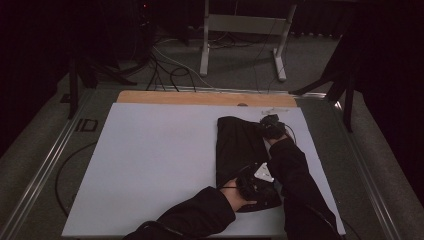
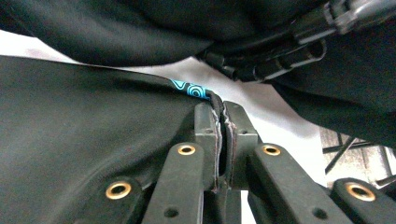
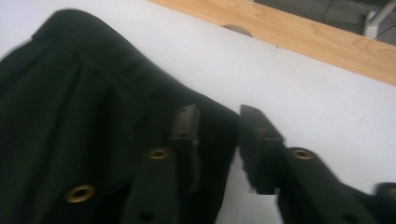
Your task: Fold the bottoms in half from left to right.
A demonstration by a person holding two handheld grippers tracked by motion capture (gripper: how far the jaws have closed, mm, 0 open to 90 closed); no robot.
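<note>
Black garment (image 1: 240, 150), soft matte cloth, folded oblong, at 3 o'clock on white worktop (image 1: 150, 165). Left claw (image 2: 223, 135) pinches its hem beside turquoise print. Right claw (image 3: 217, 133) parted, fabric edge between, seemingly unpressed. Wood strip (image 1: 200, 98) at 12; dim carpeted room.

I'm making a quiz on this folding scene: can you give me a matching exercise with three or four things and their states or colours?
Things:
1. left tongs
2. right tongs
3. black garment
4. table sheet

States:
A. white, lying flat under the work
B. open, fabric edge between the jaws
C. clamped shut on the fabric edge
D. lying folded at the sheet's right side

Pairs: 1-C, 2-B, 3-D, 4-A
</note>
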